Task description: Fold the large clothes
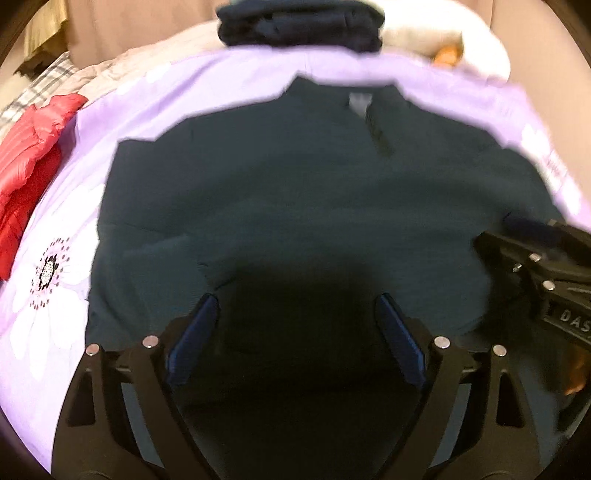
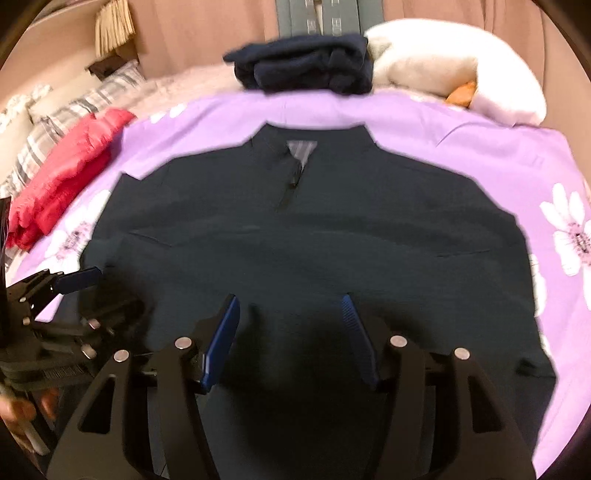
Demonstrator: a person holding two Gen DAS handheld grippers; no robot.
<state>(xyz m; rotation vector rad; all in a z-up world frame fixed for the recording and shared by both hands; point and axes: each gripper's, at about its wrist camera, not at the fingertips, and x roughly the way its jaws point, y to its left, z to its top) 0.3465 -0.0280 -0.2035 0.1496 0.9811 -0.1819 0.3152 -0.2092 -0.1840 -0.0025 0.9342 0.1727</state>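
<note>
A large dark green pullover (image 1: 295, 192) (image 2: 303, 236) lies flat on the purple flowered sheet (image 1: 122, 110) (image 2: 480, 147), collar and short zip at the far end, sleeves folded in. My left gripper (image 1: 295, 306) is open and empty above the near hem. My right gripper (image 2: 290, 306) is open and empty above the near hem too. Each gripper shows in the other's view: the right one at the right edge (image 1: 532, 236), the left one at the left edge (image 2: 74, 277).
A folded dark navy garment (image 1: 299, 22) (image 2: 303, 62) sits at the far end of the bed. A red puffer jacket (image 1: 26, 162) (image 2: 66, 170) lies at the left. A white pillow (image 2: 454, 62) is at the far right, a plaid pillow (image 2: 74, 110) at the far left.
</note>
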